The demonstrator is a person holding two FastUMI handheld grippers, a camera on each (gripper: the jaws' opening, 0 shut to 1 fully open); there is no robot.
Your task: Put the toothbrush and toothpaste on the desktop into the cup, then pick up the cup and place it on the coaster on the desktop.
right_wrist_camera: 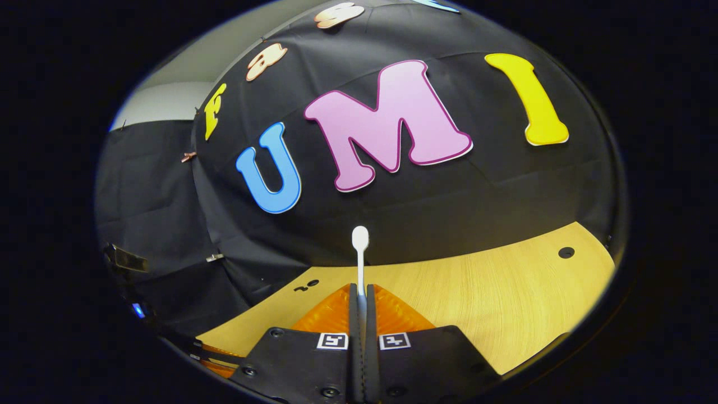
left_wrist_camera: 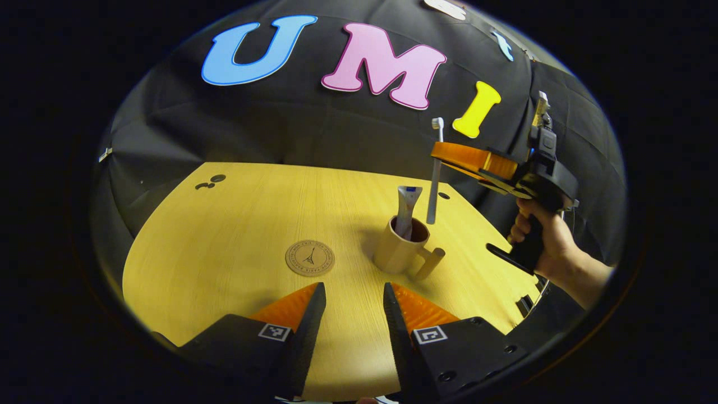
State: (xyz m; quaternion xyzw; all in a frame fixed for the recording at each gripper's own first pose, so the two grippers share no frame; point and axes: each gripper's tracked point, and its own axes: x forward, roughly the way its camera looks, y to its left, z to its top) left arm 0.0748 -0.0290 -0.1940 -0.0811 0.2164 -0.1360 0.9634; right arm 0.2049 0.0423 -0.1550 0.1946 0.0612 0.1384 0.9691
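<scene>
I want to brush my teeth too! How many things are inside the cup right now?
1. A white toothpaste tube stands inside the tan handled cup. The white toothbrush hangs upright above the rim, pinched by the right gripper, not inside yet.

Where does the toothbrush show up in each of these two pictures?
Left gripper view: toothbrush upright at right of centre, held by the right gripper above the cup.
Right gripper view: toothbrush rising at centre from the shut fingers.
Shared landmark: the wooden desktop.
</scene>
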